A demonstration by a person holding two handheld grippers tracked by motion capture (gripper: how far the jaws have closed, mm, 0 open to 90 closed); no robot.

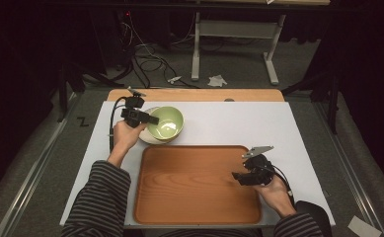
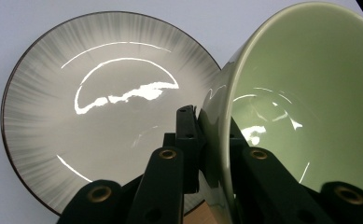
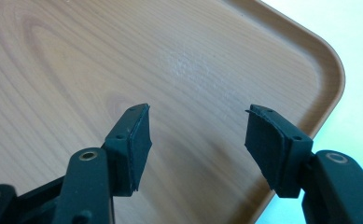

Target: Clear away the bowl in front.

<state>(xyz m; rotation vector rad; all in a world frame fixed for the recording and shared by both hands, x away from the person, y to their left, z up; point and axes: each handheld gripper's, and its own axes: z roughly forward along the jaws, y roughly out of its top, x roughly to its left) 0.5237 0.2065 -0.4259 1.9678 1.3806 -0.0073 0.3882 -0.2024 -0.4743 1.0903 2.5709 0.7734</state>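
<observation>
A pale green bowl (image 1: 166, 122) hangs tilted above a grey striped plate (image 1: 147, 137) at the table's back left. My left gripper (image 1: 152, 120) is shut on the bowl's near rim. In the left gripper view the bowl (image 2: 305, 88) fills the right side, one jaw outside its wall and one inside, and the plate (image 2: 100, 102) lies beneath with a dark rim. My right gripper (image 1: 235, 176) hovers open over the right part of the wooden tray (image 1: 194, 207). Its pads (image 3: 139, 140) stand wide apart above the tray's corner (image 3: 331, 74) with nothing between them.
The tray sits at the front middle of the white table top (image 1: 239, 123), just in front of the plate. A wooden strip (image 1: 194, 95) runs along the table's far edge. Cables and a stand's legs (image 1: 231, 54) lie on the floor behind.
</observation>
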